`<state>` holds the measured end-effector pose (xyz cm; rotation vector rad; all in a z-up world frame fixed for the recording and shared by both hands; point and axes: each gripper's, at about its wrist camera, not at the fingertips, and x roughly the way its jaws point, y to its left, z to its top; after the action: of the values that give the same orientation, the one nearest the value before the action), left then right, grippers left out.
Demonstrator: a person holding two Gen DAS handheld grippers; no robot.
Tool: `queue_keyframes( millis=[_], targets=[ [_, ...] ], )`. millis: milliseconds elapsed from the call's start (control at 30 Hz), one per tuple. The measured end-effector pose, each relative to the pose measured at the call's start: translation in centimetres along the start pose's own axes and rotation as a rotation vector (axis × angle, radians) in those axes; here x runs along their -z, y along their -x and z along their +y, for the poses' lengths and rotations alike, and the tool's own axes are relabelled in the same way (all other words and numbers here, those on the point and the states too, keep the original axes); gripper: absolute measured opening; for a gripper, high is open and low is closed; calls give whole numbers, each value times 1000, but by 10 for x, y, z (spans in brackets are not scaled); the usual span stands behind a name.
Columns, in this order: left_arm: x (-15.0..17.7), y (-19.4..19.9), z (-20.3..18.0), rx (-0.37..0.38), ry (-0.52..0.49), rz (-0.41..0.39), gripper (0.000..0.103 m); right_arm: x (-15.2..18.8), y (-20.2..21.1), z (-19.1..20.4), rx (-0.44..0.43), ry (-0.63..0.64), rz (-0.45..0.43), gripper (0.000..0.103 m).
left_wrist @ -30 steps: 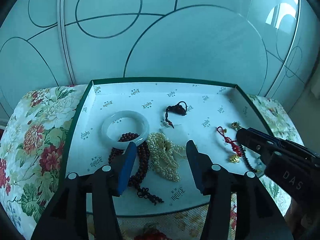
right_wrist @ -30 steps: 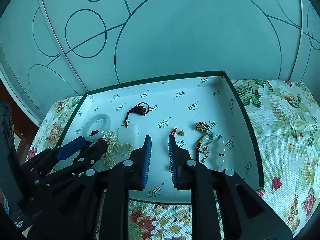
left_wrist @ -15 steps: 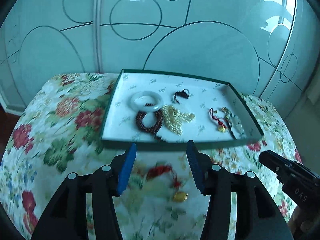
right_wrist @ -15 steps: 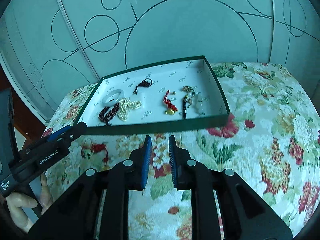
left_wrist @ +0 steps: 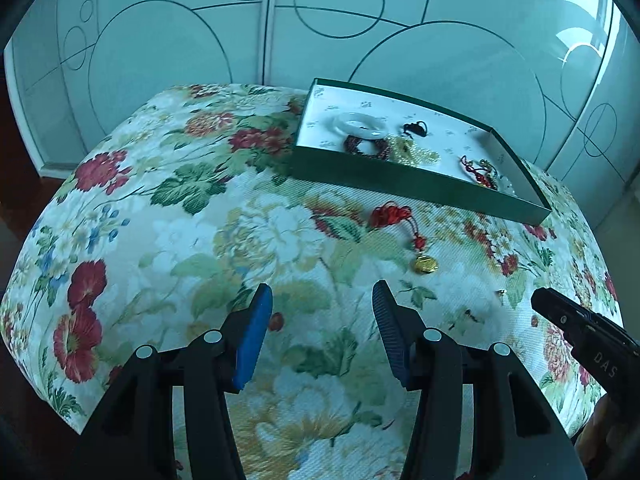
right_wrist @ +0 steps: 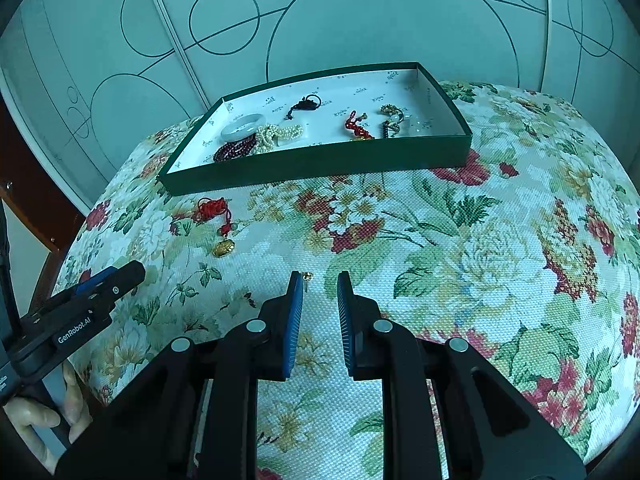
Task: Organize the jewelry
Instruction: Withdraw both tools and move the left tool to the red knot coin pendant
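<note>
A green box [right_wrist: 320, 160] with a white lining holds a jade bangle [right_wrist: 242, 128], dark red beads [right_wrist: 234, 151], pearls [right_wrist: 276, 134], a black knot charm [right_wrist: 304, 103] and a red charm [right_wrist: 356, 126]. The box also shows in the left wrist view [left_wrist: 400, 186]. A red tassel with a gold pendant [left_wrist: 424, 264] lies on the floral cloth in front of the box, also in the right wrist view [right_wrist: 222, 246]. A tiny gold piece [right_wrist: 307, 276] lies just beyond my right gripper [right_wrist: 318, 308]. My left gripper [left_wrist: 322, 324] is open and empty. My right gripper is narrowly open and empty.
The floral cloth [right_wrist: 460, 240] covers a rounded surface that drops away at its edges. Frosted panels with circle lines [left_wrist: 200, 40] stand behind the box. The right gripper's tip [left_wrist: 560, 312] shows at the right of the left wrist view.
Both grippers have pulled back from above the box to low over the cloth in front of it. The right gripper's fingers have parted slightly.
</note>
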<state>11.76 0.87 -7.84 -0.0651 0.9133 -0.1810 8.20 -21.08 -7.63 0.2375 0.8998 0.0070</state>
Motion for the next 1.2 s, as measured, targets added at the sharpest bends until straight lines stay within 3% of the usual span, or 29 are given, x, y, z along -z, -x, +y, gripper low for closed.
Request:
queue_keyframes(
  millis=[567, 667, 700, 733, 1200],
  targets=[
    [4, -4, 15, 7, 24, 11, 52, -1, -33, 15, 48, 38, 17, 18],
    [5, -4, 15, 8, 24, 11, 52, 0, -34, 18, 68, 59, 7, 15],
    [5, -4, 14, 8, 23, 12, 52, 0, -34, 18, 76, 64, 5, 8],
    [5, -4, 14, 9, 23, 13, 52, 0, -34, 19, 79, 67, 3, 8],
    [-9, -12, -18, 62, 2, 27, 52, -4, -17, -6, 70, 11, -32, 8]
  ],
)
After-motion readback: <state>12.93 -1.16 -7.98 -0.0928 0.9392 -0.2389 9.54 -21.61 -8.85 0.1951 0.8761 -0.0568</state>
